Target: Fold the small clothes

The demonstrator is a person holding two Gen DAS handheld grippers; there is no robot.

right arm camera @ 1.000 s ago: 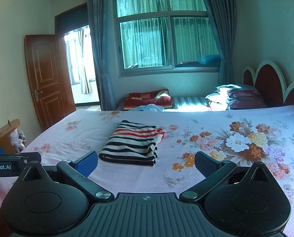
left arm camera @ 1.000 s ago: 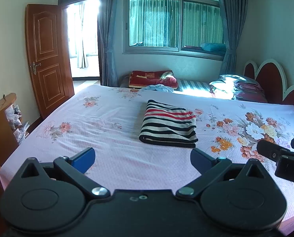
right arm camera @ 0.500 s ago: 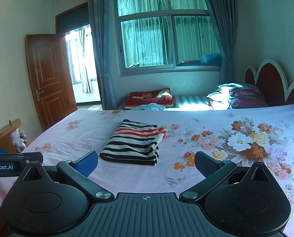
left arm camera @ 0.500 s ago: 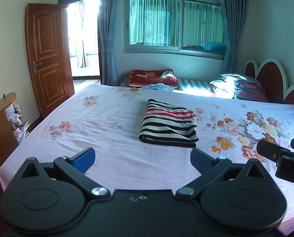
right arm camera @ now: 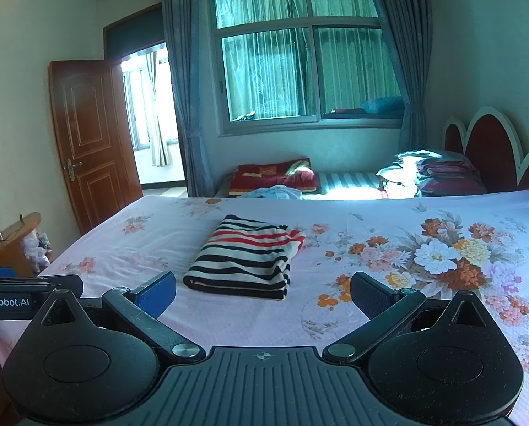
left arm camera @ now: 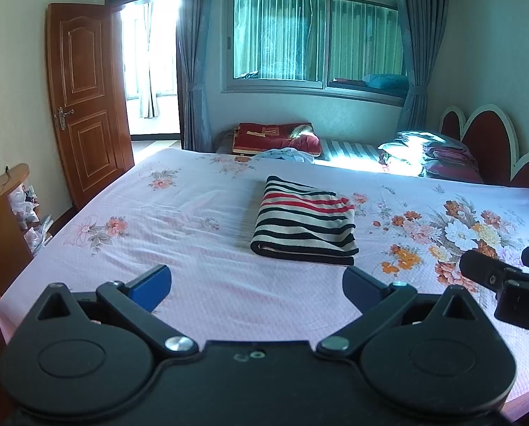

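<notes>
Both my left gripper and right gripper hang spread wide, holding nothing, short of the striped garment, which lies folded mid-bed on the floral sheet. My guess: reaching in again could snag a layer and spoil the neat stack. I count one striped garment, two grippers, one bed
</notes>
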